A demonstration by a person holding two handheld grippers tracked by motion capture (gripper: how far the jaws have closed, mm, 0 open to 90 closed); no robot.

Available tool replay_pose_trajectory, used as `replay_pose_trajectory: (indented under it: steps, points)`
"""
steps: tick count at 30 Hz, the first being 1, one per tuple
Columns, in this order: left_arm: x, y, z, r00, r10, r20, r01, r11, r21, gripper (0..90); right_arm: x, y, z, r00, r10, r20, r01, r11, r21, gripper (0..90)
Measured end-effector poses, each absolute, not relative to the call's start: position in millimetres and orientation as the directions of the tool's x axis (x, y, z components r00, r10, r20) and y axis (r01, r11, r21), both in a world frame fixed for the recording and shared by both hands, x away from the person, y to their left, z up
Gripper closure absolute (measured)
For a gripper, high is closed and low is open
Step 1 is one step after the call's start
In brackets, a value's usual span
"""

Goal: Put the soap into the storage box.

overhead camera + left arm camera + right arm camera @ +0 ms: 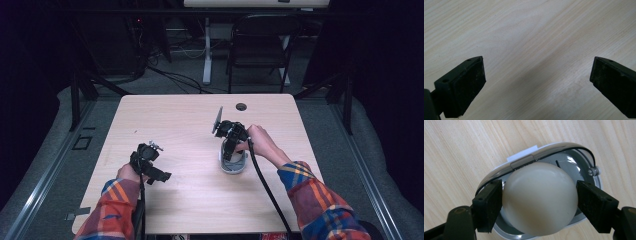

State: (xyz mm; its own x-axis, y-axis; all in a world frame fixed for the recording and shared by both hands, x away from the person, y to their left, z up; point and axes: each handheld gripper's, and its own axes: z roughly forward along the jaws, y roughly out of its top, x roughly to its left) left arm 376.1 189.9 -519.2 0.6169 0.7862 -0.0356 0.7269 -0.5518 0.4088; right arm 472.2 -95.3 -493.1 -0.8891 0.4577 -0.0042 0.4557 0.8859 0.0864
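A pale, smooth egg sits in a grey oval holder with a shiny rim and a thin black wire along its edge. My right gripper is shut on the egg, with one black jaw pressed against each side. In the high view the holder lies right of the table's middle, with the right gripper pointing down into it. My left gripper hovers over the table's left part. Its jaws stand wide open over bare wood.
The light wooden table has a round cable hole near its far edge. A black folding chair and a white desk leg stand beyond it. Black cables trail from both grippers toward the near edge.
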Motion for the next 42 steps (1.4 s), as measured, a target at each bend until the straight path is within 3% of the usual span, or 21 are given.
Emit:
replay_pose_trajectory:
  steps: [18, 26, 42]
  points:
    - [376.4, 189.3, -519.8, 0.616, 0.787, -0.038, 0.728, -0.551, 0.407, 0.0, 462.4, -109.2, -482.9, -0.883, 0.47, 0.015, 0.467, 0.872, 0.15, 26.5]
    - [376.1, 189.0, -519.4, 0.618, 0.785, -0.036, 0.727, -0.553, 0.407, 0.0, 446.0, -126.6, -464.2, -0.883, 0.469, -0.018, 0.458, 0.87, 0.181, 15.4]
    - [376.2, 188.1, -519.3, 0.616, 0.787, -0.033, 0.729, -0.553, 0.403, 0.0, 413.1, -161.2, -430.5, -0.874, 0.478, -0.089, 0.441, 0.856, 0.269, 3.0]
